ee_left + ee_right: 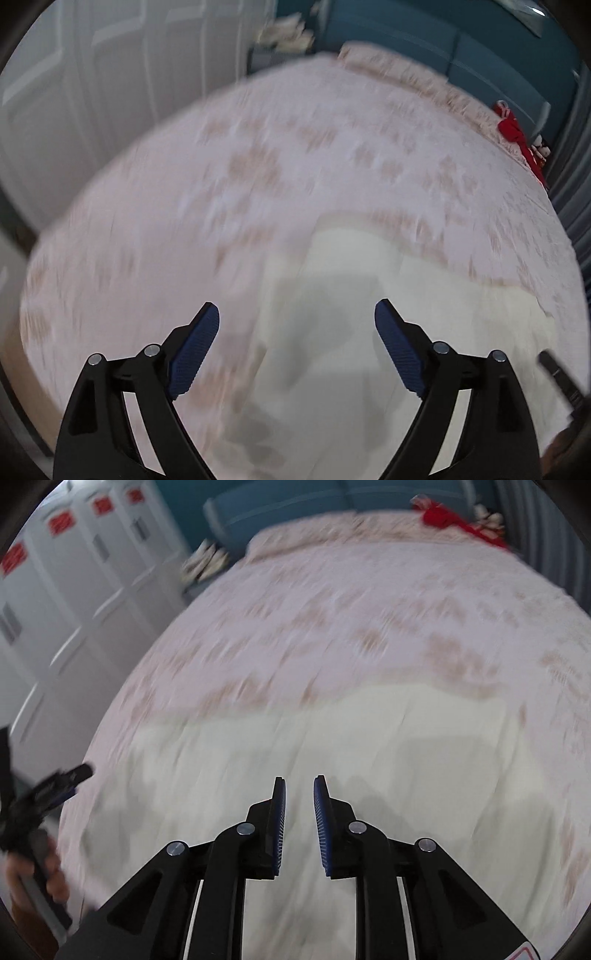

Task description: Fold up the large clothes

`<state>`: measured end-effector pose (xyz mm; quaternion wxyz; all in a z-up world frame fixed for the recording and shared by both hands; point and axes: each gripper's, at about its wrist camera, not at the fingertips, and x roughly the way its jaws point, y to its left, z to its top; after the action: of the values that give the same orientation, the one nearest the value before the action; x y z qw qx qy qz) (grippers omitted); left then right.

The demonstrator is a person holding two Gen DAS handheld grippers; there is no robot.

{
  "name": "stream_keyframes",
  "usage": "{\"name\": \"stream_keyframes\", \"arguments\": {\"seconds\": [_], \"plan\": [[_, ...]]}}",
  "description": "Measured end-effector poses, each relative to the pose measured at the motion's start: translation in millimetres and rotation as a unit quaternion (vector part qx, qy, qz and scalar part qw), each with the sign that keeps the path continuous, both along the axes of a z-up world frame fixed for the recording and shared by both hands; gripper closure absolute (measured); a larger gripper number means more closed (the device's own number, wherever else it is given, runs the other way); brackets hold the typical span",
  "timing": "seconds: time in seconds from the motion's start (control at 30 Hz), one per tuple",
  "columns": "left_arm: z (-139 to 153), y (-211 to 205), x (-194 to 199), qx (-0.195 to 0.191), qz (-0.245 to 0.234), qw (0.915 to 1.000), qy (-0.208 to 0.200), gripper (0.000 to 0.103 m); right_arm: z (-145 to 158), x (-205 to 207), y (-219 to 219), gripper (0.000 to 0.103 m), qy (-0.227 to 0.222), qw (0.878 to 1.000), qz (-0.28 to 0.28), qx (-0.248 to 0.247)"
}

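Note:
A large cream-white garment [354, 302] lies spread flat on a bed with a pink patterned cover [229, 177]. In the left wrist view my left gripper [297, 314] is wide open and empty above the garment's left part. In the right wrist view the garment [332, 738] spans most of the near bed [369, 609]. My right gripper [299, 786] hangs over its middle with its jaws a narrow gap apart and nothing between them. The left gripper [48, 786] shows at the far left of that view, held by a hand. Both views are motion-blurred.
White wardrobe doors [92, 92] stand left of the bed; they also show in the right wrist view [74, 572]. A teal headboard [461, 48] is at the far end. Red items [517, 133] lie at the far right corner, and appear in the right wrist view [454, 520].

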<state>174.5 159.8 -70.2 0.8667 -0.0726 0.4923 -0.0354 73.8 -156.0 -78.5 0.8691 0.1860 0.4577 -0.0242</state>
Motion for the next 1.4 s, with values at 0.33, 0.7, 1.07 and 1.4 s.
{"name": "stream_keyframes", "arguments": {"seconds": [0.33, 0.7, 1.07, 1.4], "plan": [[-71, 35, -62, -0.157, 0.069, 0.9817, 0.083, 0.019, -53, -44, 56, 0.085, 0.072, 0.997, 0.035, -0.018], [-28, -5, -65, -0.15, 0.021, 0.987, 0.055, 0.078, -72, -26, 59, 0.086, 0.074, 0.996, 0.034, -0.025], [80, -71, -105, -0.11, -0.089, 0.9884, -0.054, 0.085, -43, -96, 32, 0.091, 0.041, 0.998, 0.016, 0.051], [110, -183, -165, -0.041, -0.212, 0.9708, -0.105, 0.086, -78, -90, 15, 0.099, 0.044, 0.991, 0.006, 0.124]]}}
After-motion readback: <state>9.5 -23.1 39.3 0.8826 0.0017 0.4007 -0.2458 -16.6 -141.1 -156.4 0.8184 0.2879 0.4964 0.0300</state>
